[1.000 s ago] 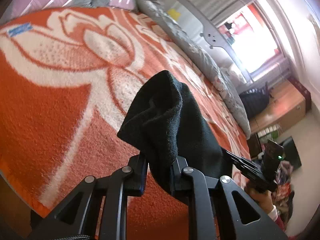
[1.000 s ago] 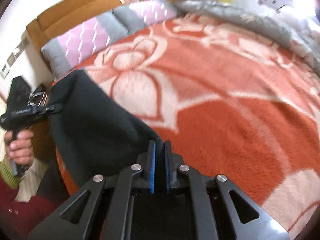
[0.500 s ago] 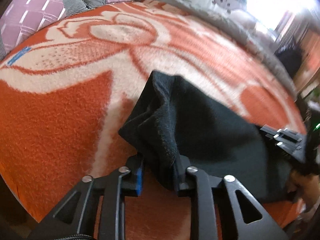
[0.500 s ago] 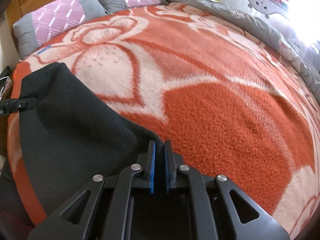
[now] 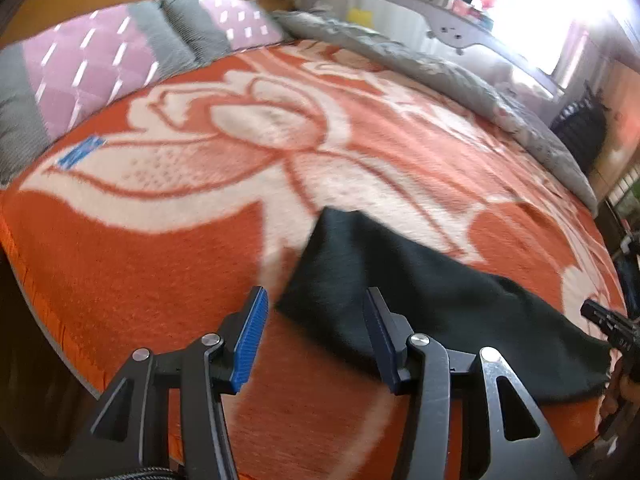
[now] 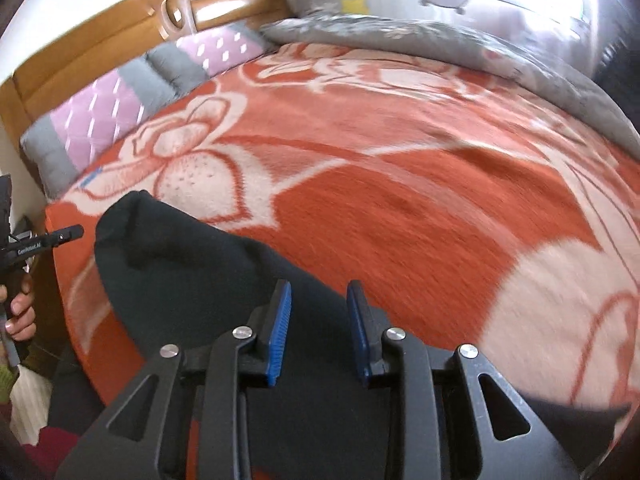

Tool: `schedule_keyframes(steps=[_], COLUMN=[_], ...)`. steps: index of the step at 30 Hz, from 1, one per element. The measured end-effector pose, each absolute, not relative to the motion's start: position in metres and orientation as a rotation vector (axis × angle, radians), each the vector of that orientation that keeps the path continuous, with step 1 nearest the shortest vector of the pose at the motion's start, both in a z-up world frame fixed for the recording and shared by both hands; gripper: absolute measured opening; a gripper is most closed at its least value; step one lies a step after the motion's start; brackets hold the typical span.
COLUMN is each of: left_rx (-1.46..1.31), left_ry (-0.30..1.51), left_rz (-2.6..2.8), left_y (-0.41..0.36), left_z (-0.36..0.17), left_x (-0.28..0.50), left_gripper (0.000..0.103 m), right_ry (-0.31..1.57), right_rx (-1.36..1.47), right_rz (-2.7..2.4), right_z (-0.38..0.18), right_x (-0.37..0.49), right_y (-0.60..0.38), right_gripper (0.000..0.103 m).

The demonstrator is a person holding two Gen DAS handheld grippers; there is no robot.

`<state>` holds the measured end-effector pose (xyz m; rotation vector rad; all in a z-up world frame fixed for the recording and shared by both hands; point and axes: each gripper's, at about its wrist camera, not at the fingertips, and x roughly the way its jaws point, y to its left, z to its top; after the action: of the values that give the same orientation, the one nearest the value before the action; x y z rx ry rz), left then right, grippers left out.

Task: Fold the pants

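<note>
The black pants lie on the orange and white flowered blanket that covers the bed, near its front edge. In the left wrist view they stretch from a raised corner near the middle of the blanket toward the right, ending close to the other tool at the frame's edge. The left tongs are spread wide, blue pads facing inward, gripping nothing; the near corner of the pants sits just beyond and between the two fingers. In the right wrist view the right tongs are also spread apart and hold nothing, with the dark cloth lying under and ahead of them. Pink and grey pillows rest against the wooden headboard, and a grey quilt is bunched along the far side of the bed.
</note>
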<state>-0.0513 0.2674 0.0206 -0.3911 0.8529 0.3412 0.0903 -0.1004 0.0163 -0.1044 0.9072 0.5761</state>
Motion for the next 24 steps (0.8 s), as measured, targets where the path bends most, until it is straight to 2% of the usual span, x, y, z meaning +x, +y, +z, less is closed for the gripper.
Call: schedule_keyframes(steps=[6,15,18,24], left_rx=[-0.308,-0.167,-0.128,-0.014], left_ry=[0.864,0.935,0.957,1.004], left_rz=[0.177,-0.058,-0.124,-0.280], left_y=[0.207,0.093,0.062,-0.010], left_z=[0.037,0.035,0.036,0.033], left_x=[-0.028,0.012,0.021,0.038], left_gripper=[0.055,0.058,0.063,0.064], right_ry=[0.939,0.967,0.969,0.968], right_rx=[0.007,0.183,0.226,0.327], right_rz=[0.462,0.266,0.214,0.123], right_z=[0.014,0.001,-0.003,-0.015], right_x=[0.059,0.015,0.004,-0.006], right_y=[-0.169,-0.267,-0.293,-0.333], right_gripper=[0.030,0.031,0.031,0.031])
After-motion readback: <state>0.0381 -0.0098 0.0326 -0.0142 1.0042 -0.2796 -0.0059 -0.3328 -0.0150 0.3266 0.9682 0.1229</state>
